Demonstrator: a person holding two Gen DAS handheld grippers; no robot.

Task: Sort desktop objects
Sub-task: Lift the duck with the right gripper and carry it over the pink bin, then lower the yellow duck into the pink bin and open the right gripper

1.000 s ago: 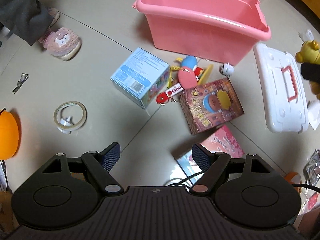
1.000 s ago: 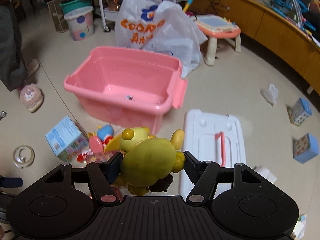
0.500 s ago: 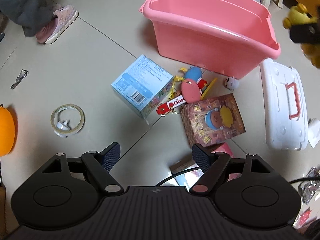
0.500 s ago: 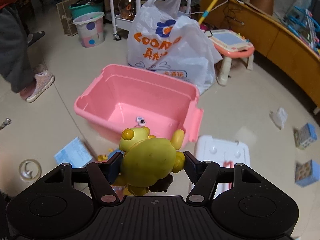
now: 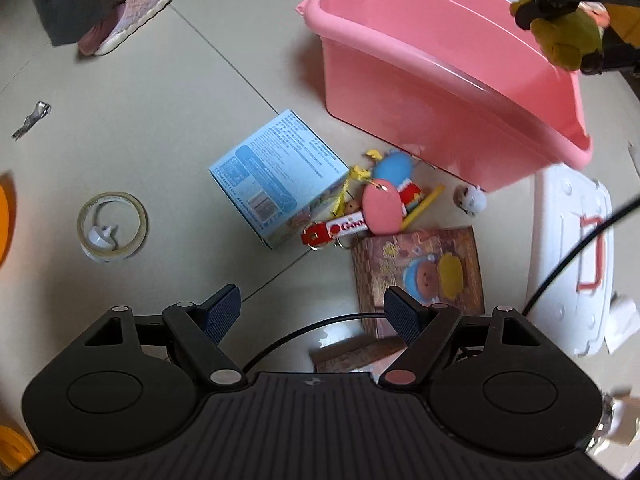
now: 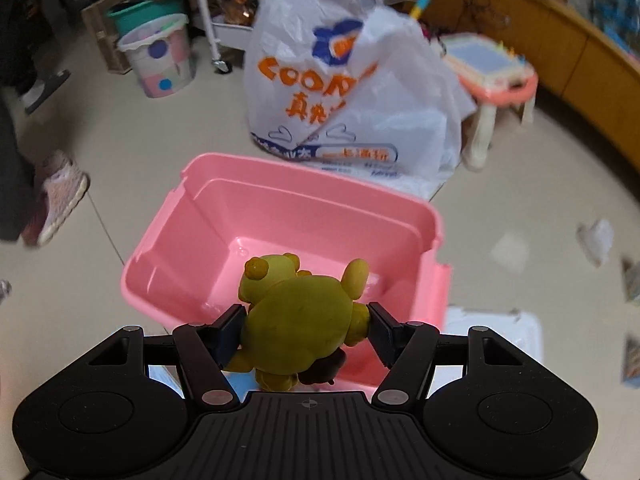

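My right gripper [image 6: 304, 330] clamps the yellow toy [image 6: 300, 316] above the pink bin [image 6: 280, 216]; I should release only once it is well inside the rim, left gripper [image 5: 312, 312] empty and spread.

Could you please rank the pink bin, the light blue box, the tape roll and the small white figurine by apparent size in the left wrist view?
1. pink bin
2. light blue box
3. tape roll
4. small white figurine

One pink bin [image 5: 440, 92]; one white lid [image 5: 568, 256]; one tape roll [image 5: 112, 226]; one yellow toy [image 6: 300, 320].
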